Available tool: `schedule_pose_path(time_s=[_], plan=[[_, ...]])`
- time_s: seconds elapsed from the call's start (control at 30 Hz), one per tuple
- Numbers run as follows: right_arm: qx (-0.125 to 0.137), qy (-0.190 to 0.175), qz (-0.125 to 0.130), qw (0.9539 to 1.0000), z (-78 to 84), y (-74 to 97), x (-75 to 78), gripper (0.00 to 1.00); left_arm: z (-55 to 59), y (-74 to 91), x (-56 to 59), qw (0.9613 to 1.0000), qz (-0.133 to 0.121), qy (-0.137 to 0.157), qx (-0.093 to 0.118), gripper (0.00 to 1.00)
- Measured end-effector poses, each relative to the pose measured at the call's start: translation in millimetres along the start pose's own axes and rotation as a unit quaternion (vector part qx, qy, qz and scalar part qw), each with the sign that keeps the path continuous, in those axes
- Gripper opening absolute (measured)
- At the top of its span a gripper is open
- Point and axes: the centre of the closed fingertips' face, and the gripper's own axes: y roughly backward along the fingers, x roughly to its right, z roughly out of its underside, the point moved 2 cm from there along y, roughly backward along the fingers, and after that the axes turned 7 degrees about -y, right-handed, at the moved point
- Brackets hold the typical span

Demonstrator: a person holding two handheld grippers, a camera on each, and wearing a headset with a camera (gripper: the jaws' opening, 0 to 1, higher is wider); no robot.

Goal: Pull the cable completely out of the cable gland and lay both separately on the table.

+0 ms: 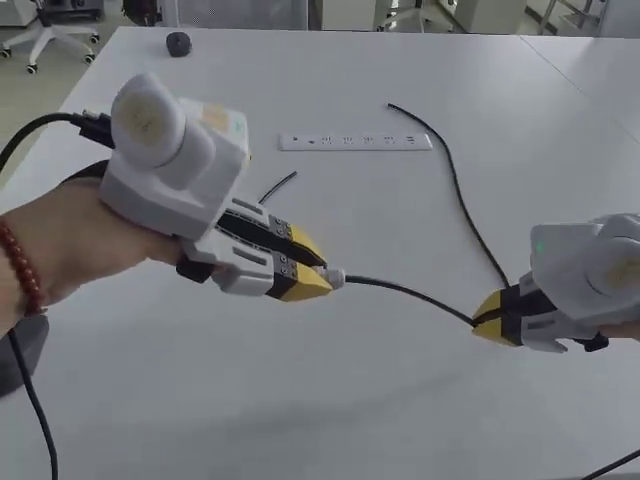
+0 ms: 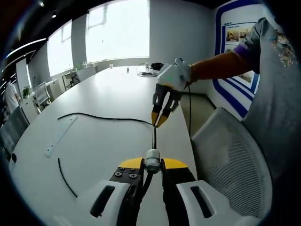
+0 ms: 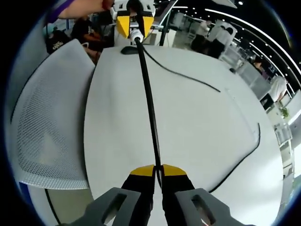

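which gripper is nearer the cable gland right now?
Left. The left gripper is shut on the cable gland itself. The right gripper clamps the cable further along, well apart from the gland.

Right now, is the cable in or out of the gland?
In. The cable runs into the cable gland clamped in the left gripper and continues behind it; right gripper pinches the cable.

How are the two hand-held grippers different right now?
The left hand-held gripper clamps the white cable gland; the right hand-held gripper clamps the black cable. The left one sits higher in the head view than the right. Both have yellow tips, are shut and face each other.
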Motion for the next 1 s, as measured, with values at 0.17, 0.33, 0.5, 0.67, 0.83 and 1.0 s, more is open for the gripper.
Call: schedule_pose_path(time_s=[0.17,0.33,0.5,0.67,0.83,1.0], plan=[[0.003,-0.007,0.002,1.0000,0.5,2.6,-2.5,0.00,-1.9,-2.5,1.1,1.0000,0.002,-0.002,0.002,0.15],[0.012,-0.021,0.001,0.9997,1.3,3.6,-4.5,0.00,-4.6,-3.3,0.0,1.0000,0.001,0.001,0.006,0.15],[0.017,-0.028,0.006,0.9994,0.8,3.3,-3.8,0.00,-5.8,-4.6,-0.6,0.9999,0.000,0.006,0.008,0.15],[0.020,-0.037,0.008,0.9991,2.3,2.7,-3.7,0.00,-7.4,-6.5,2.0,0.9999,0.001,0.009,0.010,0.15],[0.026,-0.045,0.009,0.9986,2.4,1.3,-4.3,0.01,-8.2,-6.5,1.7,0.9998,-0.001,0.014,0.012,0.15],[0.040,-0.065,0.011,0.9970,-1.2,0.1,-5.4,0.24,-10.3,-7.3,2.6,0.9997,-0.002,0.016,0.017,0.15]])
